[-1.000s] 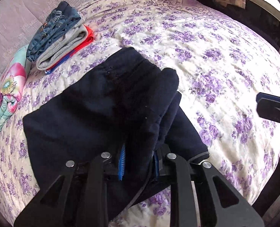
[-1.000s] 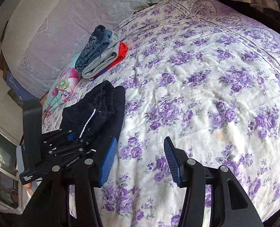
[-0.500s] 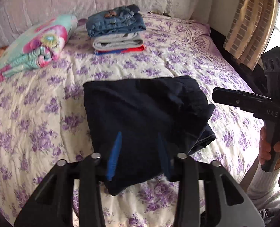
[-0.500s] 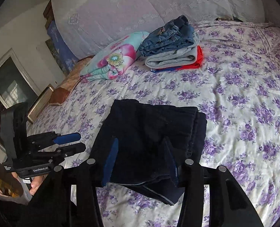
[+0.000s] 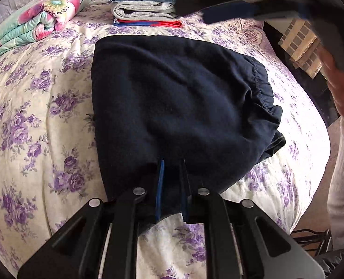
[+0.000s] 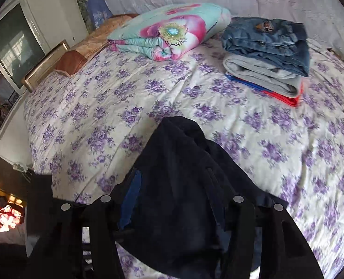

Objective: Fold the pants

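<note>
Folded clothes stack; rolled floral quilt beside it, on purple-flowered bedspread

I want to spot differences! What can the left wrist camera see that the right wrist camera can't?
Only the left wrist view shows the person's hand, the blurred right gripper up top, and striped curtains. Only the right wrist view shows the framed mirror and brown pillow. Both show the folded navy pants, the stacked folded clothes, the flowered quilt roll and the purple-flowered bedspread.
</note>
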### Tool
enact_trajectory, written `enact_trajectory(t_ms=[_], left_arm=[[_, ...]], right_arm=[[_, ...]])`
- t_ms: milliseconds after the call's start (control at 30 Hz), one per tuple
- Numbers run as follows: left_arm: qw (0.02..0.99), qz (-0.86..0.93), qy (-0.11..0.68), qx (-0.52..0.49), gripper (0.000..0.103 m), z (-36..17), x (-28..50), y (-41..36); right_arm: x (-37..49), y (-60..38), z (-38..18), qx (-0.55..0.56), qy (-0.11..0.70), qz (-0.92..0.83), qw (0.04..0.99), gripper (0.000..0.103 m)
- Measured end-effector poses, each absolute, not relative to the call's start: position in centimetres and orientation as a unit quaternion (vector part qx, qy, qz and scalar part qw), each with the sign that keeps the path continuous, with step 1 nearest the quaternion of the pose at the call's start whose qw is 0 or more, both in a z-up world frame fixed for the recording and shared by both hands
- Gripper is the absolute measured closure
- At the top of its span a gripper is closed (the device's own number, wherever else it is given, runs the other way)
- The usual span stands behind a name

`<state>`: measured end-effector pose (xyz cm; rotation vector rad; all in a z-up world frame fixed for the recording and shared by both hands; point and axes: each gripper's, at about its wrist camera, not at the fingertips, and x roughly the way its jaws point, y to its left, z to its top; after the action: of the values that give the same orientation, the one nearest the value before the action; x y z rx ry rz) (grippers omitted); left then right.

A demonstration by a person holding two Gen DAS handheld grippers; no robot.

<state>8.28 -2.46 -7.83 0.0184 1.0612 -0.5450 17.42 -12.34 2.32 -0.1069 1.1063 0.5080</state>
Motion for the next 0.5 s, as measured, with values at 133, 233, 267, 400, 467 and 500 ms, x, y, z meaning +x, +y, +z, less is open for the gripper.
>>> enact_trajectory(t_ms=[133, 233, 267, 400, 467, 500], left_arm=[[0.825, -0.260, 0.502, 0.015, 0.092, -7.5, 7.9, -2.5], [0.824, -0.266, 0.500, 0.014, 0.092, -7.6, 7.9, -2.3], [0.824, -0.267, 0.501, 0.013, 0.092, -7.7, 8.1, -2.2], [0.825, -0.264, 0.500, 0.016, 0.092, -8.2, 8.4, -2.3], [0.820, -0.268, 0.505, 0.010, 0.092, -8.2, 8.6, -2.2], [0.818, -0.272, 0.508, 0.006, 0.092, -8.0, 8.6, -2.0]], right_arm=[[23.9, -7.5, -0.1, -0.106, 0.558, 0.206, 0.797, 0.046], [26.3, -5.6, -3.6, -0.165, 0.594, 0.163, 0.771, 0.047], [27.1, -5.6, -5.1, -0.179, 0.605, 0.139, 0.763, 0.047], [28.8, -6.0, -9.3, -0.182, 0.620, 0.091, 0.758, 0.043], [29.0, -6.6, -8.8, -0.165, 0.628, 0.104, 0.753, 0.049], [29.0, -7.2, -8.0, -0.148, 0.628, 0.111, 0.756, 0.050]])
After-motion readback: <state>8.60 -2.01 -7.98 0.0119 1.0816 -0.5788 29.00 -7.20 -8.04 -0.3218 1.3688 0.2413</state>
